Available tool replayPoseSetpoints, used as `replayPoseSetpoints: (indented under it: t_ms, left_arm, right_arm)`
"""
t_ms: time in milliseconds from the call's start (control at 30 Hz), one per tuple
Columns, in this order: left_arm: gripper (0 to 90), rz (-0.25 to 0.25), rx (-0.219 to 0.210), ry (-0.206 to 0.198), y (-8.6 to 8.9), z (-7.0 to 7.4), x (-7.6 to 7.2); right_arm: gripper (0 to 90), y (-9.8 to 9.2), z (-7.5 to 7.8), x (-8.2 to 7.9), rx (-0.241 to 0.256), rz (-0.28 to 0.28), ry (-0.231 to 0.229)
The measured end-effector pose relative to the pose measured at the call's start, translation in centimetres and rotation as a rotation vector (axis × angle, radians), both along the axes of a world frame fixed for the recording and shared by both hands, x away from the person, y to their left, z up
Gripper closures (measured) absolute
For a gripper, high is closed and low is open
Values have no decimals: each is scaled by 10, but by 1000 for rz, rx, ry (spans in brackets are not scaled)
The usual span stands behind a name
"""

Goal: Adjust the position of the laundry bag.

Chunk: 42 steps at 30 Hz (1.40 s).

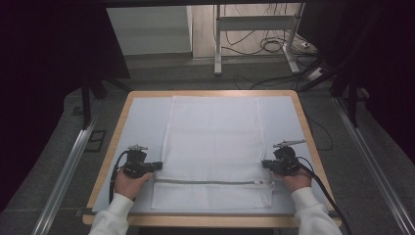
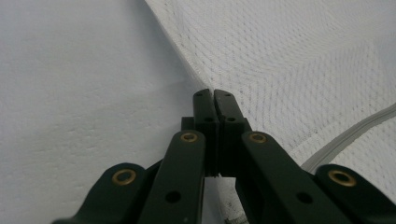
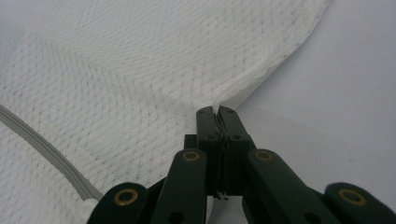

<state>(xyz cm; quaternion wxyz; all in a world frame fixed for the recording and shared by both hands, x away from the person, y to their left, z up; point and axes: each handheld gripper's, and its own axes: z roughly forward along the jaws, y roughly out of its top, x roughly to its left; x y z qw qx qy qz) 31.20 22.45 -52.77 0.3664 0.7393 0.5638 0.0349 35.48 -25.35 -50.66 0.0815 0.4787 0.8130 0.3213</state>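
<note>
The white rectangular mesh laundry bag [image 1: 213, 147] with a grey zipper [image 1: 210, 182] lies flat on the pale-covered table [image 1: 142, 122], stretched between the two sets of jaws; the left gripper [image 2: 214, 95] has its jaws pressed together on the bag's side seam, and the right gripper [image 3: 217, 112] likewise has its jaws closed tight on the opposite seam, with a sliver of mesh pinched between the tips. Judgement: the step in hand appears to be a fold or lift of the near portion. To do it well, both pinches should stay firm and level, rising together so the seams ahead of the jaws remain parallel and the zipper does not skew.
</note>
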Motion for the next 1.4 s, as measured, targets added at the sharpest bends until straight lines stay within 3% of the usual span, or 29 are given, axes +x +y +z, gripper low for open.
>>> replayPoseSetpoints:
  t_ms: [800, 867, 900, 933, 967, 1000, 1067, 1100, 1133, 1233, 1400]
  left_arm:
    - [878, 8, 6, 2, 5, -3, -4]
    - [814, 17, 20, -7, 6, -2, -5]
    - [735, 17, 20, -7, 6, -2, -5]
    - [735, 20, 22, -13, 6, 0, -4]
    - [527, 30, 18, -24, 8, 5, -3]
    - [493, 30, 18, -24, 8, 5, -3]
    - [483, 19, 20, -70, 4, 14, -6]
    - [458, 19, 20, -70, 4, 14, -6]
    - [435, 6, 20, -108, -2, 20, -8]
    - [387, -11, 16, -131, -7, 24, -10]
    - [354, -19, 13, -169, -16, 32, -14]
  right_arm:
    - [866, 3, -4, 1, 1, 21, 5]
    - [828, 2, -4, 1, -2, 30, 6]
    - [793, 2, -5, 1, -8, 42, 5]
    - [793, 2, -5, 1, -8, 42, 5]
    - [686, 0, -5, 0, -2, 37, -5]
    - [625, -1, -4, 0, -3, 37, -11]
    - [540, -2, -2, -1, -2, 20, -33]
    - [508, -3, -1, -1, 3, 17, -41]
    - [483, -4, 0, -1, 7, 14, -53]
    - [414, -6, 3, -2, 24, -5, -74]
    - [373, -9, 7, -4, 38, -24, -106]
